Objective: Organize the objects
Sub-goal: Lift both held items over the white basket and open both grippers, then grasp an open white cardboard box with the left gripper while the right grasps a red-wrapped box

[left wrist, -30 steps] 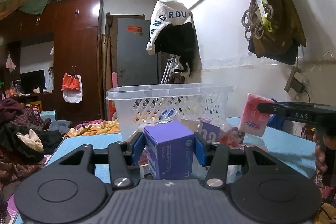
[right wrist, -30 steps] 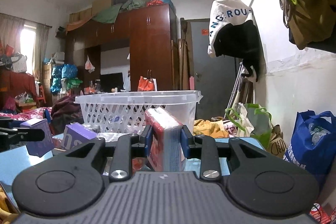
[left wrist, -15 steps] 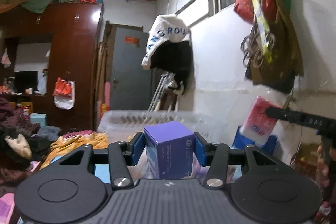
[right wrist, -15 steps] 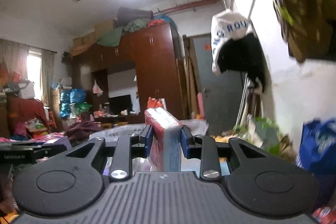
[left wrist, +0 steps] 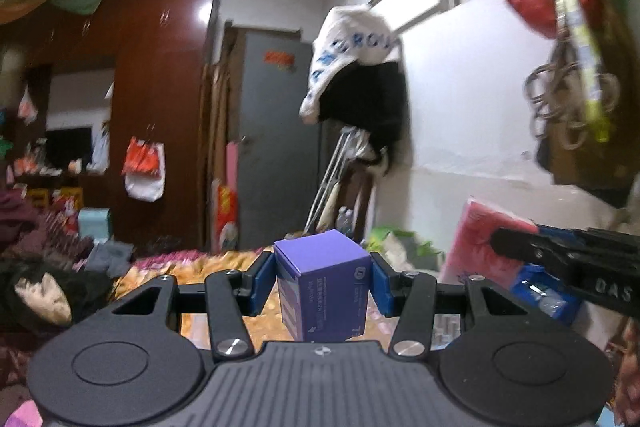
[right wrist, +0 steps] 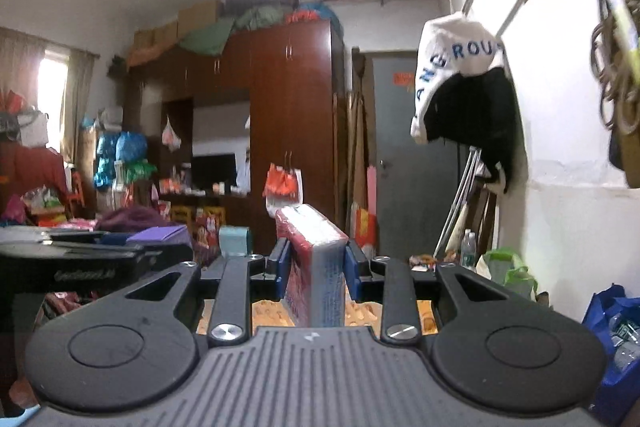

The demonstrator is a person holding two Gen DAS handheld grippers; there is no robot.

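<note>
Cluttered bedroom: dark wood wardrobe [right wrist: 288,115] far centre, grey door [right wrist: 412,155] right of it, white wall right with a white-and-black jacket [right wrist: 464,87] hung on a rail. Bags hanging near right, blurred. Heaps of clothes far left, orange bedding [left wrist: 224,267] low in the middle. No counter or basket visible in either view; both loads up in the air, so probably mid-carry toward a drop spot.

Left hand-held gripper [left wrist: 318,285]: pinching a purple box [left wrist: 322,287] upright by its two side faces, blue pads flat on card. Square grip, little risk of twist.

Right hand-held gripper [right wrist: 316,269]: squeezed narrow on a red tissue pack [right wrist: 314,267], held on edge. Soft pack, hence the tight pinch.

Both held apart, side by side, pointing roughly level.
</note>
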